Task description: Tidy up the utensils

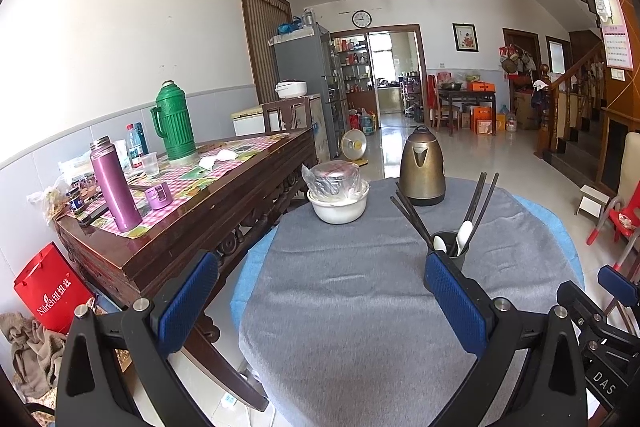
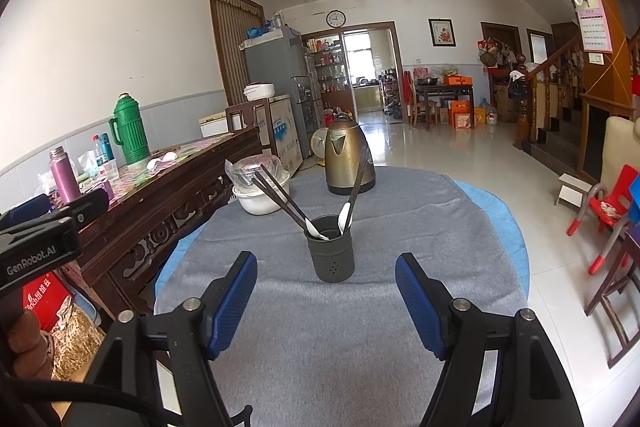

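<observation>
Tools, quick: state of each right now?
Left tool: open, nothing between its pads.
Right tool: open and empty; the utensil holder stands ahead of it, untouched.

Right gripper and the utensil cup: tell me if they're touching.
Apart. The right wrist view shows the right gripper open, with bare grey cloth between both blue fingertips and the dark utensil cup standing ahead of them.

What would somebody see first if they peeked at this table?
Probably the dark utensil holder in the middle of the grey cloth, with chopsticks and white spoons poking out. Behind it stands a brassy kettle, with a white bowl to its left.
</observation>
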The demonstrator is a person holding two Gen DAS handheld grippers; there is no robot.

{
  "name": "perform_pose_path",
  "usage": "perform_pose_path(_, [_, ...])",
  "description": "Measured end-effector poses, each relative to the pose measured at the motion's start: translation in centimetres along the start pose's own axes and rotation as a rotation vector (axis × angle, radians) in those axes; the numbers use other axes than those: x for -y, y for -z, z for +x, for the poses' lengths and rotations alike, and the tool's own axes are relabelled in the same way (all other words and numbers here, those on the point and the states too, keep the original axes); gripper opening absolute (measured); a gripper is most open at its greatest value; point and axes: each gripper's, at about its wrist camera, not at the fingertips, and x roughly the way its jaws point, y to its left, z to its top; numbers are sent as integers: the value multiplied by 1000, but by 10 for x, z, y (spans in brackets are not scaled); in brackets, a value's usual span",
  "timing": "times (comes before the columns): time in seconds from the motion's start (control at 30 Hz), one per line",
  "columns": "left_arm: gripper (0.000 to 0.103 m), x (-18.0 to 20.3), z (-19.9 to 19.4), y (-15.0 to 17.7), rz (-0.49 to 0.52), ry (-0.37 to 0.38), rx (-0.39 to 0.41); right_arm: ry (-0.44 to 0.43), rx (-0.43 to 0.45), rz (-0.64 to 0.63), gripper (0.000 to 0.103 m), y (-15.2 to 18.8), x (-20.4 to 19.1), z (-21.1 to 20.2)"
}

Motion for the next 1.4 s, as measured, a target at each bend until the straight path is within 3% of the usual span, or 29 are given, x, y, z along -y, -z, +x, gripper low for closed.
perform_pose_path(1.4, [103,-13,5,9,-17,-20,-18,-6,-6,-29,75,5,-11,1])
